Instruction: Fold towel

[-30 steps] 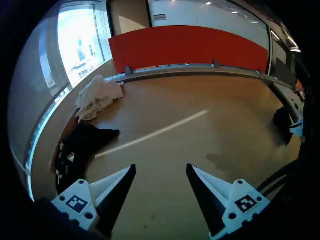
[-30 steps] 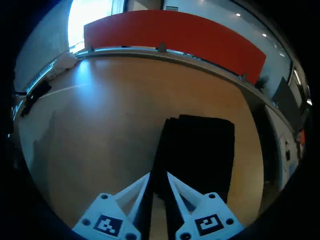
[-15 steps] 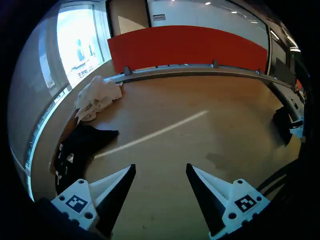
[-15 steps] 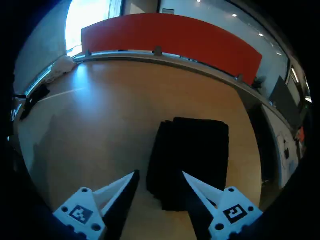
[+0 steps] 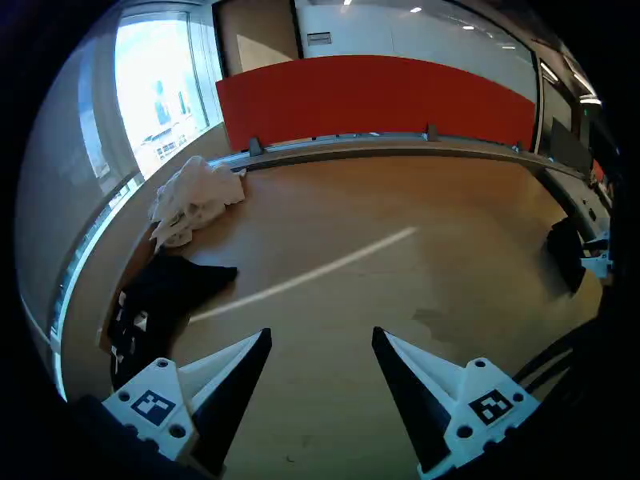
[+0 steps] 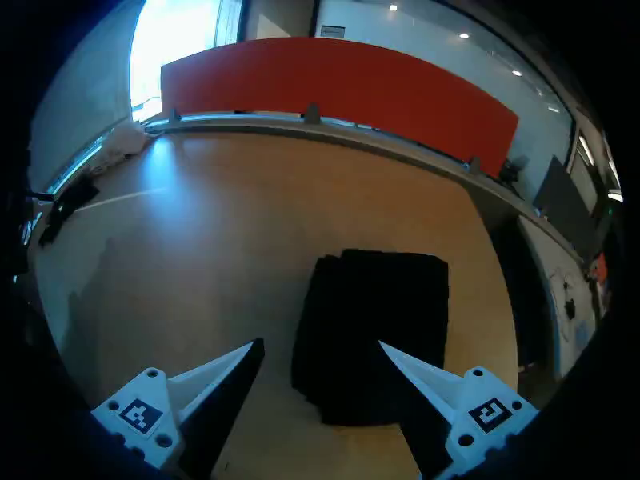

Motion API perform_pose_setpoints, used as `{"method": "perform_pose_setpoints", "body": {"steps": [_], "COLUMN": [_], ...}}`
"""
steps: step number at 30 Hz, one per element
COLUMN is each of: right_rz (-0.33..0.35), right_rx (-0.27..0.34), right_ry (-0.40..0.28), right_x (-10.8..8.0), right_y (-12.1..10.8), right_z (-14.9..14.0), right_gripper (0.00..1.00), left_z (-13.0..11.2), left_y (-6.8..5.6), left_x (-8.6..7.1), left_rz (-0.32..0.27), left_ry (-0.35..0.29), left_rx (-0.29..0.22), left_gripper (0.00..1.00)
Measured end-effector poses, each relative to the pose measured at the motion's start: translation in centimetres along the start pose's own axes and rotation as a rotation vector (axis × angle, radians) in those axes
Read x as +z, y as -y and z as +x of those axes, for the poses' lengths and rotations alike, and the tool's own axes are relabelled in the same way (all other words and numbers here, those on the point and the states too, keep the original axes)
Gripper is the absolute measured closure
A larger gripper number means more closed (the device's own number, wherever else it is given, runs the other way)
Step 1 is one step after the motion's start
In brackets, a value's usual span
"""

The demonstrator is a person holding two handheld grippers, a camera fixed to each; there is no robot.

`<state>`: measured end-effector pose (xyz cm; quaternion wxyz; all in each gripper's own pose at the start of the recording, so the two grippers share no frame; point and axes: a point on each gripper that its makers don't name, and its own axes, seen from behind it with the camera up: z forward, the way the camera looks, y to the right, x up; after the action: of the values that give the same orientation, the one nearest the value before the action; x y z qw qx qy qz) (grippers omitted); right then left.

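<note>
A folded black towel [image 6: 370,332] lies flat on the wooden table, a neat dark rectangle just ahead of my right gripper [image 6: 320,352]. That gripper is open, its fingers apart on either side of the towel's near edge and not touching it. In the left gripper view the same folded towel [image 5: 566,250] shows small at the far right edge, with the other gripper [image 5: 596,260] beside it. My left gripper [image 5: 320,336] is open over bare table with nothing between its fingers.
A crumpled white towel [image 5: 192,200] and a loose black cloth [image 5: 160,300] lie at the table's left side near the window. A red partition [image 5: 376,92] runs along the table's far edge [image 5: 384,144]. A dark monitor [image 6: 564,204] stands at the right.
My right gripper has let go of the folded black towel, opened wide and drawn back a little. The left gripper has stayed still.
</note>
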<state>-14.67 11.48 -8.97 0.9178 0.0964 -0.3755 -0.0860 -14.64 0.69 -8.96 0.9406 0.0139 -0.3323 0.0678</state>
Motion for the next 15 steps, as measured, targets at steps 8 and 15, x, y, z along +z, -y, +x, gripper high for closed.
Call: {"method": "perform_pose_setpoints", "body": {"steps": [8,15], "right_rz": [-0.03,-0.057], "right_rx": [0.01,0.044], "right_ry": [-0.067,-0.194], "right_x": [-0.8,-1.9], "right_y": [-0.2,-0.2], "right_z": [2.3,6.1], "right_gripper": [0.0,0.0], "left_z": [1.0,2.5], "left_y": [0.2,0.8], "left_x": [0.1,0.2], "left_rz": [0.001,0.009], "left_ry": [-0.027,-0.071], "left_rx": [-0.008,-0.019], "left_gripper": [0.07,0.07]}}
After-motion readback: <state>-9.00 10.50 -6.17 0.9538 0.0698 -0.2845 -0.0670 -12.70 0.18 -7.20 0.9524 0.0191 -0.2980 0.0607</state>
